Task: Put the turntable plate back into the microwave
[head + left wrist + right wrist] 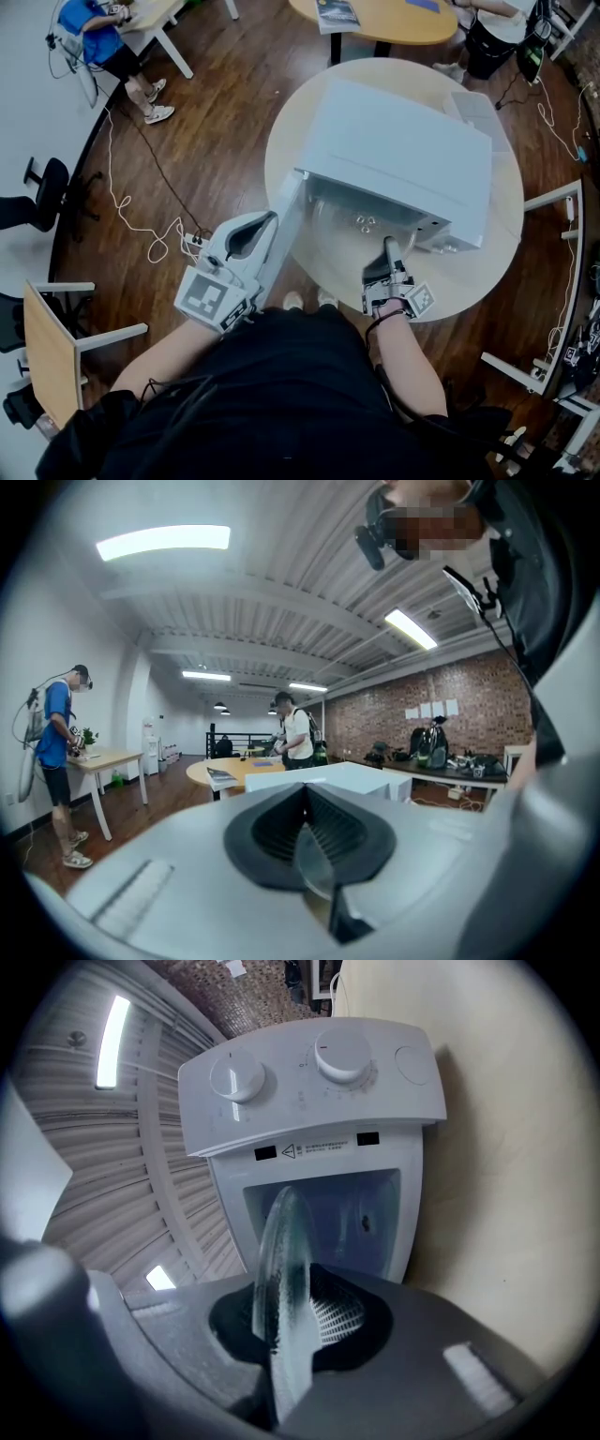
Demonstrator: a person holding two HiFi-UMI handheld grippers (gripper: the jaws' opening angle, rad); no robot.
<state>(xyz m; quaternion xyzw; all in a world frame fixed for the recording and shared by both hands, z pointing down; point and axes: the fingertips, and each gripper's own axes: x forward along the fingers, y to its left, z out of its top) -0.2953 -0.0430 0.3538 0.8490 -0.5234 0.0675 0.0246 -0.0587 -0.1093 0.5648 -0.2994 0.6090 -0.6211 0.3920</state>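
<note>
One white box-shaped microwave oven (403,159) stands on the round beige table (469,281), its door (287,220) open; the right gripper (281,1330) grasps the single clear glass turntable plate (281,1260), edge-on at the cavity mouth; the left gripper (305,841) is clenched on nothing; two white dials (345,1054) sit on the panel.

Lower rim of the clear round glass turntable plate (281,1241) is hidden by the right gripper (289,1321); label print (328,1147) on the white microwave (309,1091) is unreadable.
</note>
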